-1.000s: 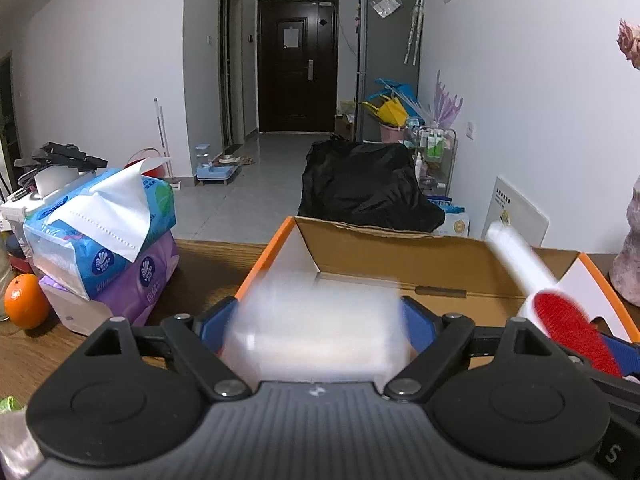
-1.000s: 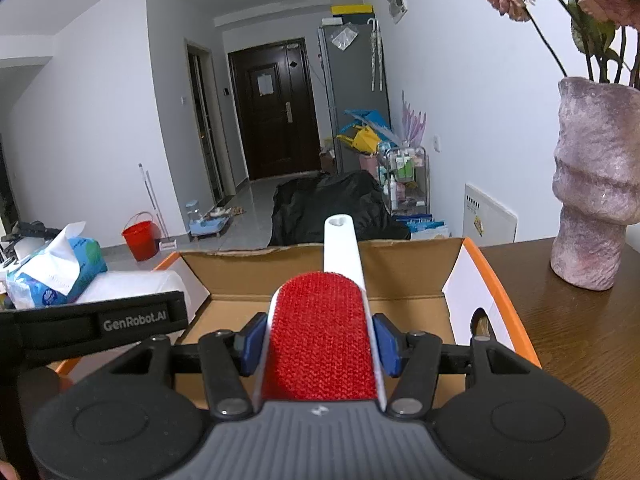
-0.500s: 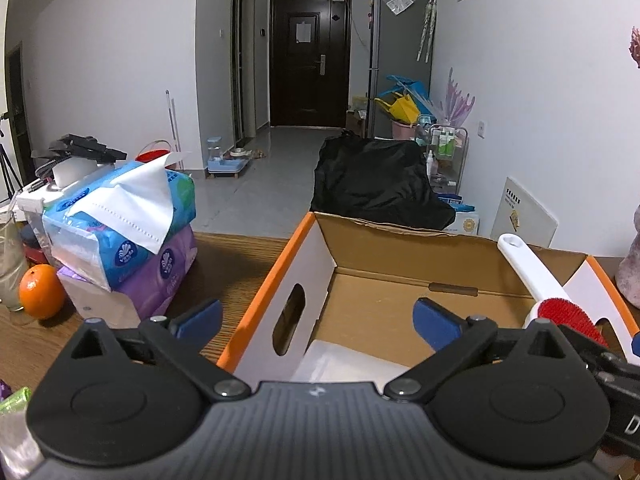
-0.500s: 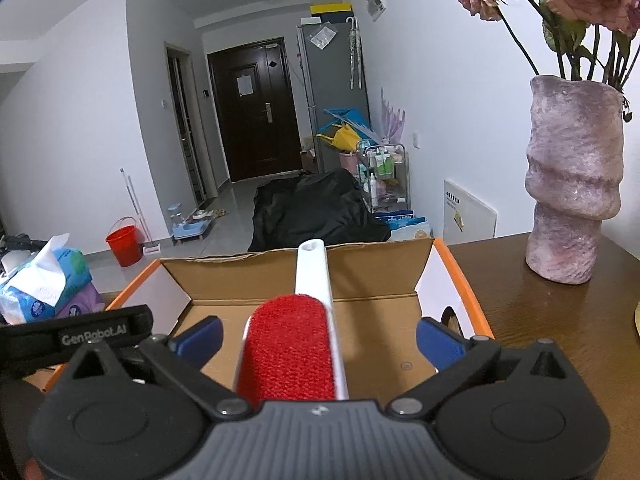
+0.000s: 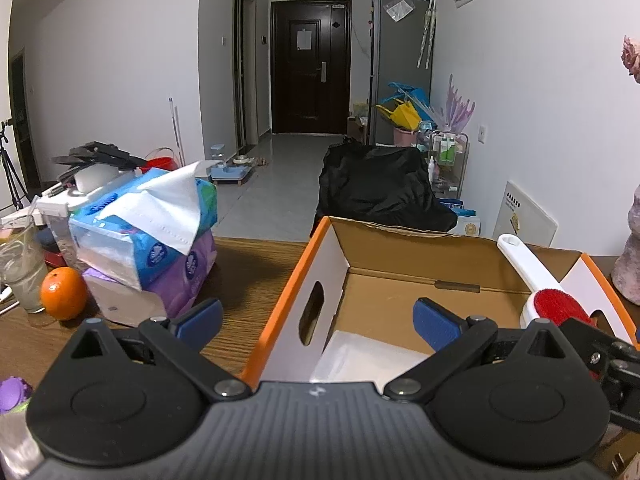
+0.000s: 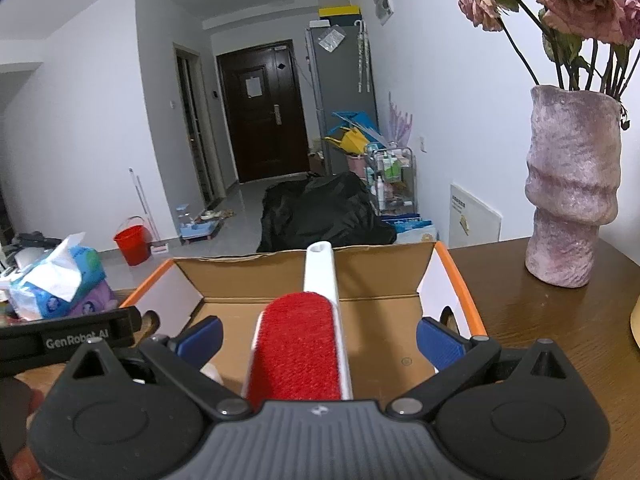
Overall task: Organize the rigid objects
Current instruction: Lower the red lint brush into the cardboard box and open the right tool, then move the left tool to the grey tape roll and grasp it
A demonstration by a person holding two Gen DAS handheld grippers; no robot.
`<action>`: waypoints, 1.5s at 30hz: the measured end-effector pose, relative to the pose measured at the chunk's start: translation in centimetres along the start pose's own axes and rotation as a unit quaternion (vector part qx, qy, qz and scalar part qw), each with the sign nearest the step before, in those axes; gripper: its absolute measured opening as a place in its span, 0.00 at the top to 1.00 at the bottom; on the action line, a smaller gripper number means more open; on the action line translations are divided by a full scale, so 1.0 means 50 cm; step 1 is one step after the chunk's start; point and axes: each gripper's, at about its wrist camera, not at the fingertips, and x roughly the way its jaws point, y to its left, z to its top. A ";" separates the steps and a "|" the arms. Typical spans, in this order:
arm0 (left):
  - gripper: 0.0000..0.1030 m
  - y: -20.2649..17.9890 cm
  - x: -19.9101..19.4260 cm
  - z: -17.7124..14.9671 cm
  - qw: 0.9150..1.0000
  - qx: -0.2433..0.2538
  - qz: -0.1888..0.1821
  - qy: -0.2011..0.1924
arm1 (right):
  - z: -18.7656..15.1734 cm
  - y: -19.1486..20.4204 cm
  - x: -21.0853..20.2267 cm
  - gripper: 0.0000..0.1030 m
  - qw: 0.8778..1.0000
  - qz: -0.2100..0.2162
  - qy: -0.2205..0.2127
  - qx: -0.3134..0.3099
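An open cardboard box (image 5: pixel 286 304) with orange edges stands on the wooden table. A white flat object (image 5: pixel 368 356) lies on its floor near the left wall. My left gripper (image 5: pixel 318 318) is open and holds nothing, its fingers straddling the box's left wall. A lint brush (image 6: pixel 300 352) with a red pad and a white handle (image 6: pixel 320 272) leans inside the box (image 6: pixel 456 280), its handle tip on the far wall. My right gripper (image 6: pixel 320 340) is open, its blue pads well apart from the brush between them. In the left wrist view, the brush (image 5: pixel 556 304) shows at the right.
Stacked tissue packs (image 5: pixel 152 240), an orange (image 5: pixel 64 298) and a glass (image 5: pixel 20 272) sit left of the box. A pink vase (image 6: pixel 568 200) with flowers stands on the table (image 6: pixel 540 320) to the right. The left gripper's body (image 6: pixel 60 344) is beside my right one.
The left jaws opened and let go of the white object, which now lies in the box. The right jaws opened off the brush. The left gripper shifted slightly to the left.
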 end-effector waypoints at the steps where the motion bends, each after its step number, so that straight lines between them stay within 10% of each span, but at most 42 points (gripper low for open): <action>1: 0.00 0.002 -0.006 -0.002 1.000 0.001 0.001 -0.002 | -0.001 0.001 -0.005 0.00 1.000 0.000 -0.002 -0.002; 45: 0.00 0.155 -0.303 -0.181 1.000 0.015 0.005 -0.024 | -0.157 0.062 -0.297 0.01 0.995 0.033 -0.023 -0.093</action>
